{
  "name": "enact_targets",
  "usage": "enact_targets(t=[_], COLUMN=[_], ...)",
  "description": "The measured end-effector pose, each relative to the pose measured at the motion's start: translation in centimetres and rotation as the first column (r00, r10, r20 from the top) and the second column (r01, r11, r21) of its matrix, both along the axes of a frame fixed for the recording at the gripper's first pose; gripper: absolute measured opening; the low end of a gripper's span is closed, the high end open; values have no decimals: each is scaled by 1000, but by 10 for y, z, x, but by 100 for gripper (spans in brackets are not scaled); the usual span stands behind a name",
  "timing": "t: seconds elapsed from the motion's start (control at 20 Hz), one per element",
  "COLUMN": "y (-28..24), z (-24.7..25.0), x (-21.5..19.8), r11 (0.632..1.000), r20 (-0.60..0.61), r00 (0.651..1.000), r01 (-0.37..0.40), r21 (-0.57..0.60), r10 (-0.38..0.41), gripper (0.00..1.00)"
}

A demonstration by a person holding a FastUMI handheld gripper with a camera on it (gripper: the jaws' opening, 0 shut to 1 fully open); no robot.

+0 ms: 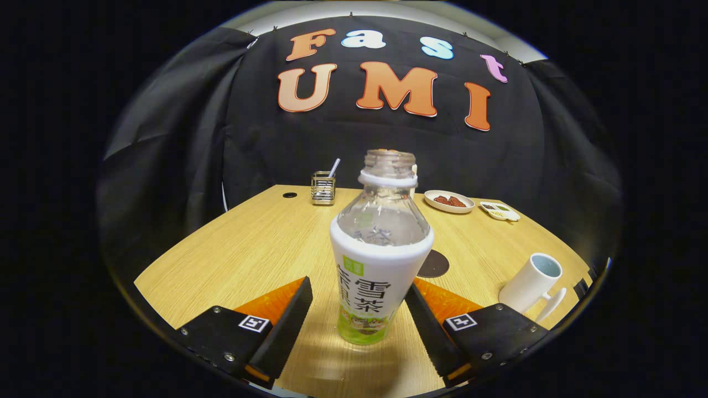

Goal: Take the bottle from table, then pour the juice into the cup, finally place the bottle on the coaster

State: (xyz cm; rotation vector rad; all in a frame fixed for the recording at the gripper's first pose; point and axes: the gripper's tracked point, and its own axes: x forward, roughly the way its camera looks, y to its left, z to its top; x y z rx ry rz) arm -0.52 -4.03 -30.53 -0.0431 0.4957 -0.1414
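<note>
Gripper (pixel 358 309) spread wide, fingers either side of the bottle (pixel 379 260). Right finger pad (pixel 428 326) touching or very nearly touching the bottle's lower side; left finger pad (pixel 287 326) standing clearly apart from it. Not pinched.

Bottle upright on the wooden table (pixel 249 254), between the fingers. Uncapped, clear neck with white ring, white label, pale green at the base. Liquid level hard to tell.

Dark round coaster (pixel 434 264) just beyond the right finger, partly hidden behind the bottle. White cup (pixel 531 282) with handle farther right, near the table edge, looking tilted in the fisheye view; interior pale blue.

Far side of table: wire holder (pixel 323 188) with a striped straw, left of the bottle neck. Small white plate (pixel 449 201) with reddish-brown pieces to the right, a smaller dish (pixel 499 210) with dark bits beside it. Dark round hole (pixel 290 195) in the tabletop near the holder.
</note>
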Motion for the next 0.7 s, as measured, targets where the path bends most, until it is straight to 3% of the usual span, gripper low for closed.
enact_targets(t=[0.1, 0.2, 0.25, 0.35, 0.45, 0.7], y=[-4, -3, -1, -1, -8, -30], z=[-2, 2, 0, -1, 10, 47], x=[2, 0, 2, 2, 2, 4], r11=[1000, 1000, 1000, 1000, 1000, 983], r20=[12, 39, 41, 39, 55, 124], r00=[1000, 999, 999, 999, 998, 987], r01=[11, 1, -5, -11, 9, 82], r21=[-10, -6, 13, 25, 27, 162], r10=[-11, -1, 4, 10, -11, -103], gripper=[96, 81, 64, 55, 54, 54])
